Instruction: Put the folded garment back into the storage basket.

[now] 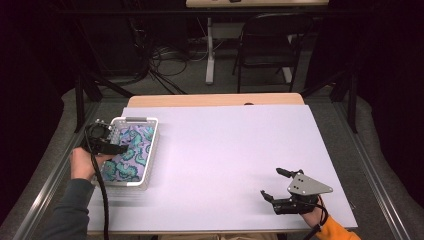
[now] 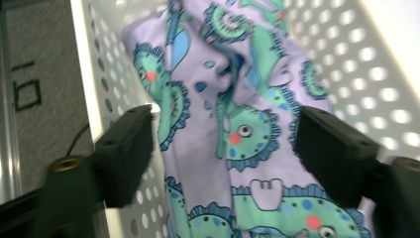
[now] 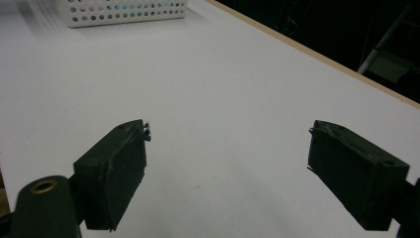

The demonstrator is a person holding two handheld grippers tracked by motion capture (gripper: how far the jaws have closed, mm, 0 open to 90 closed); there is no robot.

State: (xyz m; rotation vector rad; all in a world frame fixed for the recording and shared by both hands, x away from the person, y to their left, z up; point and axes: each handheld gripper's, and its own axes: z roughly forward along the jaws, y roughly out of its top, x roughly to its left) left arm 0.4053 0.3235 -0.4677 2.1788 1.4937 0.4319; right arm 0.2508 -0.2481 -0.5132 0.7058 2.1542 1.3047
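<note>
Left gripper (image 1: pixel 121 148) sits over the white perforated basket (image 1: pixel 151 150), jaws spread apart and pads clear of the cloth; no grip. The seahorse-print cloth (image 2: pixel 237 134) lies bunched inside the basket, filling most of it, loose folds riding up against the holed wall. Judgement: thin, light, limp fabric, nothing fragile; it'll drape and sag from any single pinch point, and a fold could snag the basket rim on the way out. Best hold looks like a raised ridge near the middle of the heap, not a flat layer. Right gripper (image 1: pixel 278 185) rests well away from the basket on the bare white tabletop (image 1: pixel 225 150), jaws wide, nothing between them. Beyond the basket: wooden table edge (image 1: pixel 215 100), dark chair (image 1: pixel 267 45), floor cables, dim room.
</note>
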